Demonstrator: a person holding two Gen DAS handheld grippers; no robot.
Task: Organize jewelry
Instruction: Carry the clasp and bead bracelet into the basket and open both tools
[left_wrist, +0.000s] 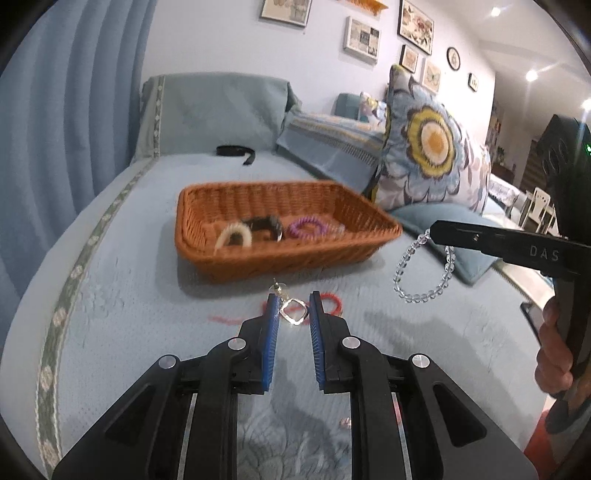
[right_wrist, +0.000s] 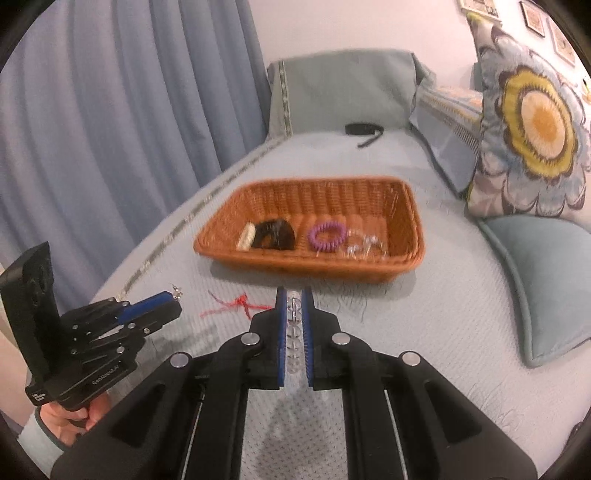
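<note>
While the left gripper (left_wrist: 292, 308) holds a silver earring (left_wrist: 294, 312) between narrow jaws, the right gripper (right_wrist: 294, 306) is clamped on a clear bead bracelet (left_wrist: 424, 271); both hang above the bedspread (left_wrist: 147, 314), near the wicker basket (right_wrist: 413, 236).

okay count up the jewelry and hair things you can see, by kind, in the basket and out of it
Hair ties and coils, three in the basket and a red one outside: 4
Clear bead bracelets: 2
Silver earring: 1
Total: 7
</note>
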